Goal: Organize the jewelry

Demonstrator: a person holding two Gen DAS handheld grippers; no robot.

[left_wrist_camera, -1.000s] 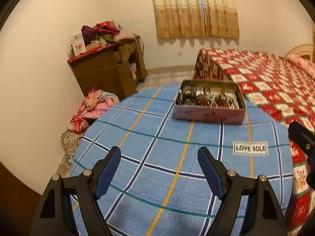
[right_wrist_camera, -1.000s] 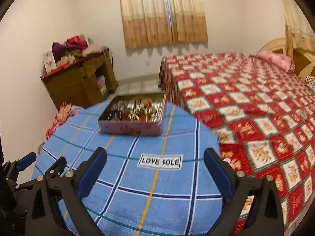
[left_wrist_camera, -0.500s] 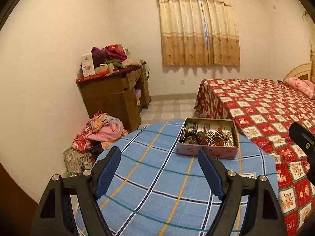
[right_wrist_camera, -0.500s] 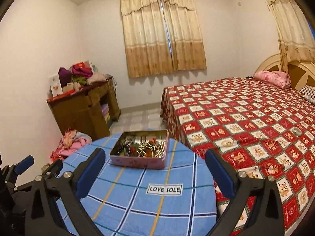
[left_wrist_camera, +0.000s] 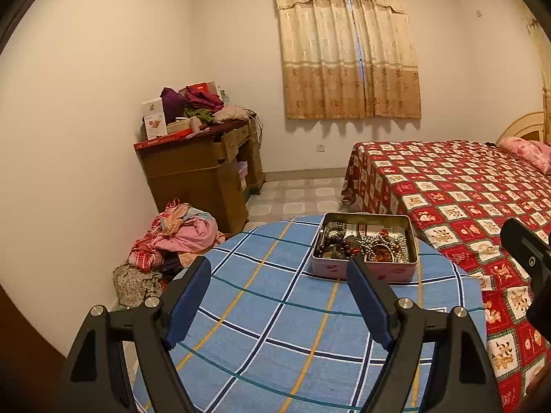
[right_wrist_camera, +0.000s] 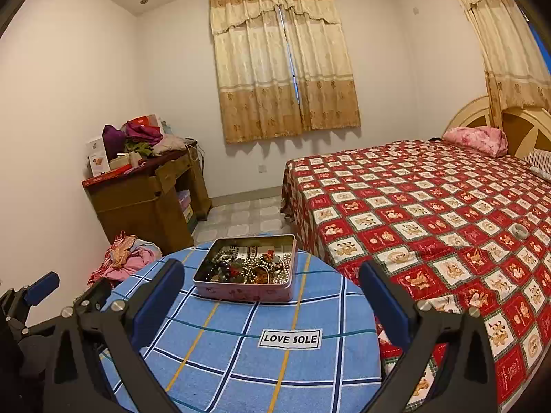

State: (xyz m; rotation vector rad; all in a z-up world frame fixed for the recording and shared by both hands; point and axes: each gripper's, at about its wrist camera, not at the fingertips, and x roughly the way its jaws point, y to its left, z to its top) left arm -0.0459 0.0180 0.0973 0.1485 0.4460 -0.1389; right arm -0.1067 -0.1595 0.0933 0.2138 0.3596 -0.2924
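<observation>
**A:** Where's the jewelry?

**B:** All of it sits heaped in the pink tin (left_wrist_camera: 364, 247): bead strands, silvery chains, dark stones in one tangle. The tin rests on the far part of the round table's blue plaid cloth (left_wrist_camera: 275, 327), with the red patterned bed (left_wrist_camera: 447, 199) just past it at about two o'clock.

**A:** Which way from your grippers?

**B:** From my left gripper (left_wrist_camera: 279, 285) the tin lies ahead at about one o'clock, its long side running across my view. From my right gripper (right_wrist_camera: 272, 296) it lies at about eleven o'clock, so it sits between the two lines of reach. I judge neither hand clearly nearer.

**A:** Anything held?

**B:** No. Both grippers stand wide apart with only bare cloth between the blue pads (left_wrist_camera: 187, 299), well short of the tin. The "LOVE SOLE" label (right_wrist_camera: 290, 338) lies between my right gripper and the tin.
</observation>
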